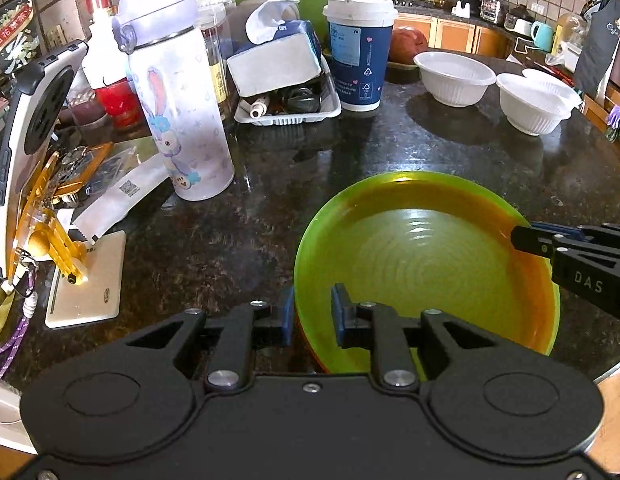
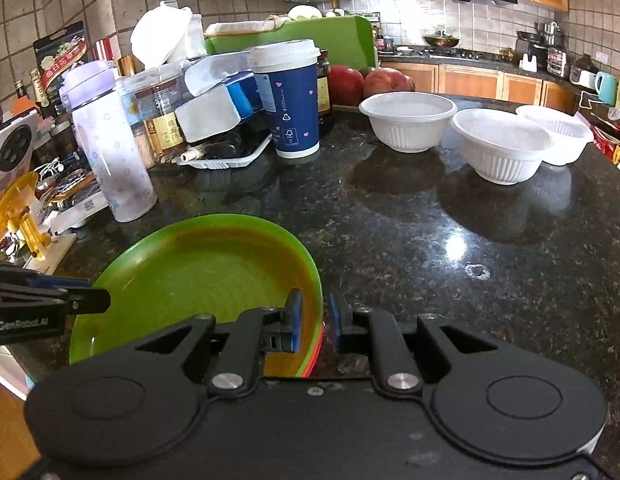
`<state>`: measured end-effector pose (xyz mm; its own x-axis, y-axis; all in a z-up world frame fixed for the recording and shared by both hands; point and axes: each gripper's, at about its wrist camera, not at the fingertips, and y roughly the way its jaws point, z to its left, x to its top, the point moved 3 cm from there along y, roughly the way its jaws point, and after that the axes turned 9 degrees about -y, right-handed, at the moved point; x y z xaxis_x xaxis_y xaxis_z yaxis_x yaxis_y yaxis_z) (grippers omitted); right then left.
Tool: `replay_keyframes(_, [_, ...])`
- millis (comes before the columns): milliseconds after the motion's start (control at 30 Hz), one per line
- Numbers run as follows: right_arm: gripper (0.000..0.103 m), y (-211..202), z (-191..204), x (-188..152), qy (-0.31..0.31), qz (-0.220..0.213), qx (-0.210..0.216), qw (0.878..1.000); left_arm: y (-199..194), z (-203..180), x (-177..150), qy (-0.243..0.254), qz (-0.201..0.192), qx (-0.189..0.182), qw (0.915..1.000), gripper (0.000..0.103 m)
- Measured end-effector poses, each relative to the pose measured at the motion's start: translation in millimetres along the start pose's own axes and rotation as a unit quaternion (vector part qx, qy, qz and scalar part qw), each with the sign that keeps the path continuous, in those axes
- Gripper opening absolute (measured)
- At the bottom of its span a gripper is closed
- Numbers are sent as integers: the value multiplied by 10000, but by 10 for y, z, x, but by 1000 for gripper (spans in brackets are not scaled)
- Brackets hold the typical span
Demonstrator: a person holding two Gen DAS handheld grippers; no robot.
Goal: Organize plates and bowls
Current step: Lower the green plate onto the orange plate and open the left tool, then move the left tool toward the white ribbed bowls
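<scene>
A green plate (image 1: pixel 410 248) lies on top of a stack with orange and red rims on the dark granite counter (image 1: pixel 270 184). My left gripper (image 1: pixel 312 316) straddles the stack's left rim, one finger inside and one outside, with a gap around the rim. My right gripper (image 2: pixel 315 320) straddles the right rim of the same green plate (image 2: pixel 198 268) the same way; it also shows in the left wrist view (image 1: pixel 522 236). Three white ribbed plastic bowls (image 2: pixel 408 120) (image 2: pixel 504 144) (image 2: pixel 558 132) stand at the back right.
A cartoon water bottle (image 1: pixel 178 96), a blue paper cup (image 1: pixel 358 52), a tissue pack on a white tray (image 1: pixel 286 116), jars and a phone on a yellow stand (image 1: pixel 34 184) crowd the left and back. Red fruit (image 2: pixel 384 80) lies behind the bowls.
</scene>
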<state>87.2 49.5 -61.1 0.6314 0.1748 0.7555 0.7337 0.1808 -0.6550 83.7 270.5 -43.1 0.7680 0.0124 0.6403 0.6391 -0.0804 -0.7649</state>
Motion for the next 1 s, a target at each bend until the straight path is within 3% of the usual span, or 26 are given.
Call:
replay_keyframes(600, [19,-49,-96,55,74,-173,31,9998,-51,-109,143,97,-105,-120,9998,30])
replay_keyframes(1000, [20,-256,-866,0,331,-346,91,9988,-85,-817,309,338,-196,-67,9992,30])
